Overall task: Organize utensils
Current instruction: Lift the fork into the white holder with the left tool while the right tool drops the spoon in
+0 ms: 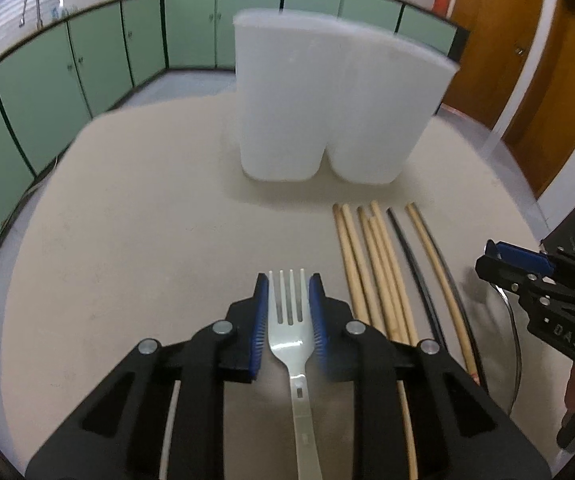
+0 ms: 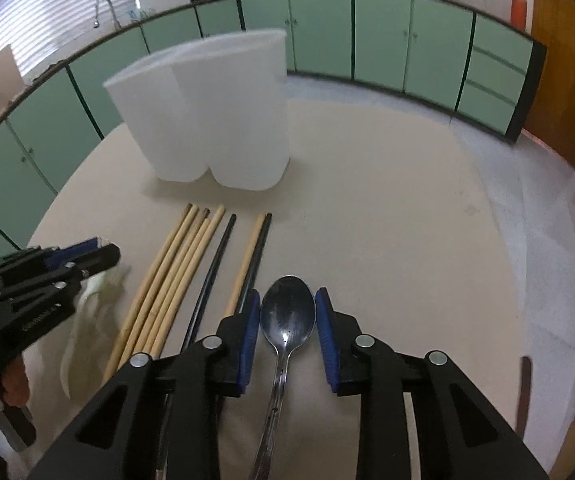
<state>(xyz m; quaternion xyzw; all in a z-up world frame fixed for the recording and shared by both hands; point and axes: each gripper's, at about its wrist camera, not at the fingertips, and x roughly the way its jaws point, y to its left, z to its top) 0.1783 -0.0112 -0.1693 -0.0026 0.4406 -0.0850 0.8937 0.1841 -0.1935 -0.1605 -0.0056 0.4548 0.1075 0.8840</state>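
Left gripper [image 1: 288, 284] sits narrowly parted around a fork [image 1: 290, 320], pads just beside its edges, tines pointing away at the white holder [image 1: 327, 96]. Right gripper [image 2: 288, 300] likewise brackets a spoon [image 2: 287, 312], bowl forward, handle running back. Both lie on the table [image 2: 387, 220] beside chopsticks [image 2: 175, 280].

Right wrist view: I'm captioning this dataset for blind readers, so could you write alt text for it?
The right gripper straddles the bowl of a metal spoon lying on a beige table, its blue pads just clear of the bowl. Left of it lie wooden and black chopsticks, a white two-compartment holder stands behind, and the left gripper enters at far left.
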